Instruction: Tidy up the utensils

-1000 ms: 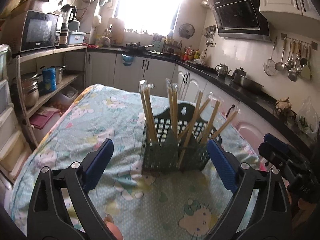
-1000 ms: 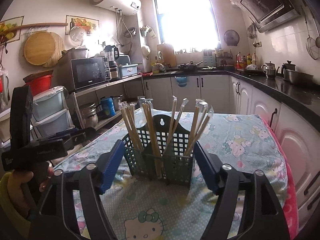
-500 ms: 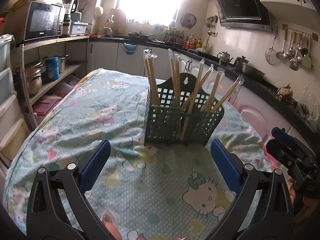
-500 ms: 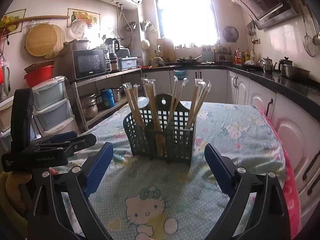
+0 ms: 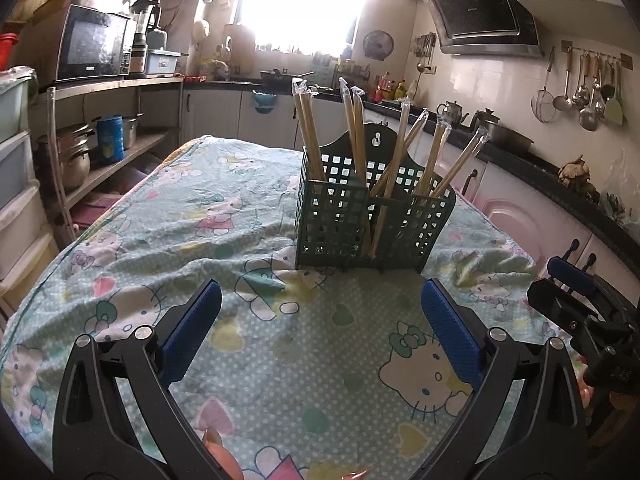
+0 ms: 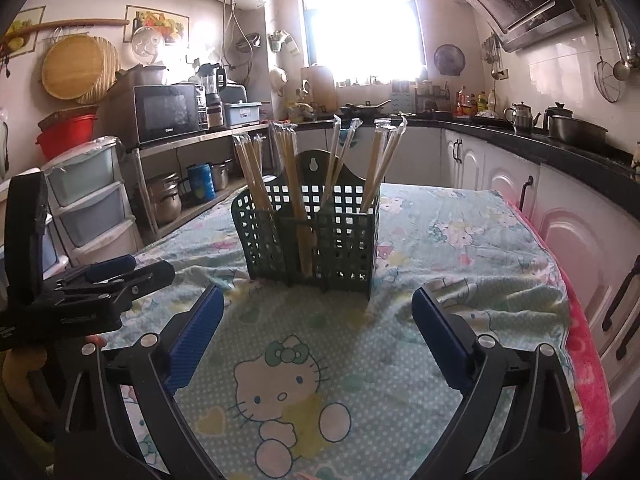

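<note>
A dark green lattice utensil holder (image 5: 340,220) (image 6: 344,248) stands upright on the cartoon-cat tablecloth (image 5: 300,344). Several wrapped wooden chopsticks (image 5: 310,132) (image 6: 288,168) lean in its compartments. My left gripper (image 5: 320,296) hovers low over the cloth, short of the holder, open, with nothing between its blue pads (image 5: 192,332). My right gripper (image 6: 316,298) is likewise short of the holder, wide open and empty. Each gripper shows at the edge of the other's view: the right one (image 5: 560,288) and the left one (image 6: 140,270).
The table is ringed by a kitchen: a shelf with a microwave (image 6: 166,112) and pots on the left, plastic drawers (image 6: 88,196), white cabinets and a black counter (image 6: 560,148) on the right. A pink towel (image 6: 588,360) runs along the table's right edge.
Both grippers have sunk toward the cloth and drawn back from the holder. The right gripper's jaws have spread wider. The holder and chopsticks have not moved.
</note>
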The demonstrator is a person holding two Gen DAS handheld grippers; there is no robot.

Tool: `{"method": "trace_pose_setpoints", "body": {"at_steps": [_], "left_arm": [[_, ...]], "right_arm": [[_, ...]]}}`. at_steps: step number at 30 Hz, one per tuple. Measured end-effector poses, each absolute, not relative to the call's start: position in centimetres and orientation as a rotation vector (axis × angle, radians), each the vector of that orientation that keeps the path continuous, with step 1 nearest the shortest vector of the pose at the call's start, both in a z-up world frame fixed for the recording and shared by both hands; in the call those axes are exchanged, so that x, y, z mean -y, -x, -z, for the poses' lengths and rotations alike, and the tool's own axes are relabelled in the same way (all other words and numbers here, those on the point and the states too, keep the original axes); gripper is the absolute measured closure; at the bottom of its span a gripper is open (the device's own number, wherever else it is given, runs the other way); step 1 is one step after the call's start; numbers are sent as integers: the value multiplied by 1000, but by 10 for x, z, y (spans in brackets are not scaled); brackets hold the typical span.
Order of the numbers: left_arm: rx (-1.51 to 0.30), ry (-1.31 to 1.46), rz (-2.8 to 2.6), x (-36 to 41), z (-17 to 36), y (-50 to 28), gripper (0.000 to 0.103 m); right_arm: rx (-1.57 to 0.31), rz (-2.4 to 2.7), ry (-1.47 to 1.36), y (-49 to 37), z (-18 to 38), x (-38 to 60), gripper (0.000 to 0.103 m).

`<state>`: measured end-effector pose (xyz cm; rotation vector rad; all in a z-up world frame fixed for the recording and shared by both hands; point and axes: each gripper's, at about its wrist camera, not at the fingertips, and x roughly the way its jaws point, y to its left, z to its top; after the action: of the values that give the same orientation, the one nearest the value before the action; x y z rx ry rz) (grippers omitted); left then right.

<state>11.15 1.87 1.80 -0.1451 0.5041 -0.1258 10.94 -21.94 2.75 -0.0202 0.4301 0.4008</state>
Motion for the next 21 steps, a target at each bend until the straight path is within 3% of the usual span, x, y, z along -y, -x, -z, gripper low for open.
{"method": "trace_pose_setpoints", "body": {"at_steps": [21], "left_arm": [[-397, 127, 113, -13, -19, -124, 11]], "right_arm": [[-297, -345, 15, -114, -25, 220, 8]]}}
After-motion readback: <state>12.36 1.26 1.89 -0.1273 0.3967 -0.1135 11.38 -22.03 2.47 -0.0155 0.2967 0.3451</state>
